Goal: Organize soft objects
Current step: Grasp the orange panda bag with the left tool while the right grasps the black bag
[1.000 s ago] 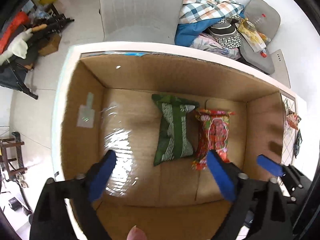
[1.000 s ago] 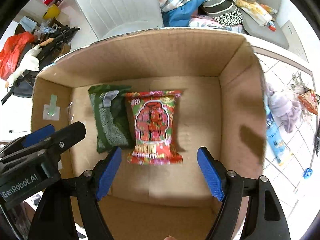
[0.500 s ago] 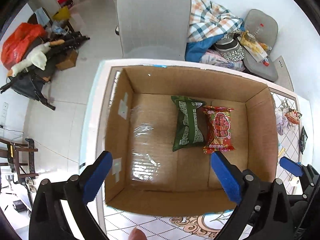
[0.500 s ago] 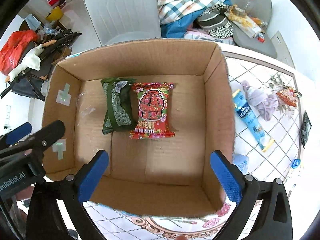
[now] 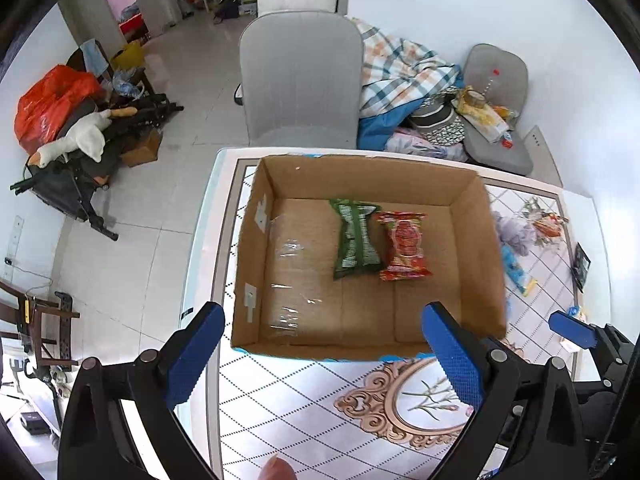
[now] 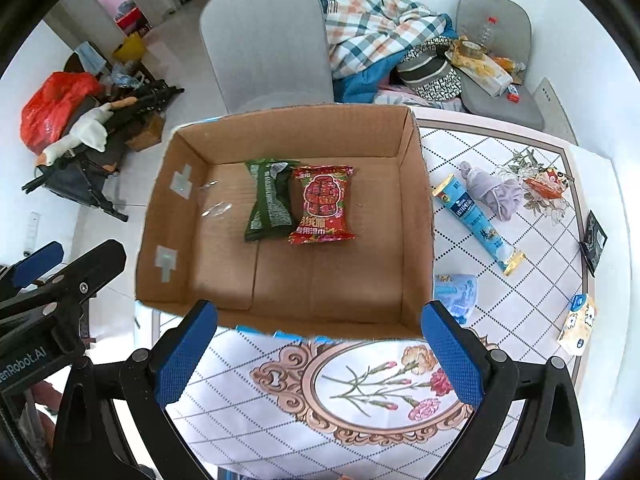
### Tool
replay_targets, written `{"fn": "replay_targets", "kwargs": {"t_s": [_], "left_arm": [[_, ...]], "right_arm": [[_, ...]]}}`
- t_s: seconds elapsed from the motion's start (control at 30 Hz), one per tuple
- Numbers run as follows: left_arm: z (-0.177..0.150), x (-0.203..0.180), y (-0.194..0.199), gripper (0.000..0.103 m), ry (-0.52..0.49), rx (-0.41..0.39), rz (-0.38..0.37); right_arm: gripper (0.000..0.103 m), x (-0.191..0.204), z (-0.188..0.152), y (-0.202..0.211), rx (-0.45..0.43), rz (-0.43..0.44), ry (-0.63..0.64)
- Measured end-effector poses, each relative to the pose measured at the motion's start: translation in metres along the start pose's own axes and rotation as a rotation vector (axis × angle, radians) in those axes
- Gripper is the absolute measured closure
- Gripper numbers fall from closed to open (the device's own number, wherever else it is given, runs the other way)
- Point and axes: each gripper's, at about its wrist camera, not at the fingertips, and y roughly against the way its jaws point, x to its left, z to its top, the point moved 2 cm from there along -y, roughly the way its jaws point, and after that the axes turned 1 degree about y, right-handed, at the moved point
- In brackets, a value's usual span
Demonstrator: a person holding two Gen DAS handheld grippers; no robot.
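Note:
An open cardboard box (image 5: 480,264) (image 6: 416,240) stands on the table. Inside it a green packet (image 5: 354,240) (image 6: 268,200) and a red packet (image 5: 404,246) (image 6: 322,204) lie side by side. My left gripper (image 5: 324,354) is open and empty, above the table in front of the box. My right gripper (image 6: 320,350) is open and empty too, level with the box's near wall. To the right of the box lie a blue tube (image 6: 476,222), a lilac cloth (image 6: 494,194), a light blue pouch (image 6: 456,290) and a small tissue pack (image 6: 576,326).
A grey chair (image 5: 300,80) (image 6: 268,44) stands behind the table. A plaid blanket and clothes (image 6: 380,36) are piled on a seat at the back right. A black card (image 6: 594,242) lies near the table's right edge. Clutter sits on the floor at left (image 5: 76,128).
Both grippers have pulled back and up out of the box. The box, seen close up before, is now seen whole with the table around it. The packets have not moved.

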Motion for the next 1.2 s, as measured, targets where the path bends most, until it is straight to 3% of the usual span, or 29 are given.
{"fn": "replay_targets", "kwargs": {"t_s": [0.2,0.37,0.5,0.63,0.77,0.97,1.07,1.2], "left_arm": [[-0.001,-0.067,0.024,0.002,-0.062,0.007,-0.086],[0.003,-0.16,0.009,0.002,-0.119,0.089,-0.201],[0.011,-0.239,-0.034,0.002,-0.138,0.204,-0.26],[0.022,-0.301,-0.085,0.002,-0.141,0.302,-0.252],[0.038,-0.354,-0.113,0.002,-0.184,0.319,-0.226],[0.074,-0.45,-0.16,0.002,-0.316,0.321,-0.154],[0.085,-0.48,-0.186,0.002,-0.371,0.355,-0.17],[0.098,-0.516,-0.238,0.002,-0.508,0.407,-0.115]], "right_arm": [[0.0,-0.061,-0.017,0.035,-0.021,0.028,-0.094],[0.0,-0.171,-0.036,0.062,-0.029,-0.021,-0.264],[0.0,-0.267,-0.046,0.064,-0.012,-0.075,-0.38],[0.0,-0.348,-0.053,0.05,0.029,-0.087,-0.458],[0.0,-0.43,-0.055,0.024,0.082,-0.064,-0.545],[0.0,-0.518,-0.031,-0.023,0.115,-0.04,-0.662],[0.0,-0.545,-0.012,-0.054,0.135,-0.012,-0.71],[0.001,-0.579,0.012,-0.106,0.205,0.0,-0.741]]}}
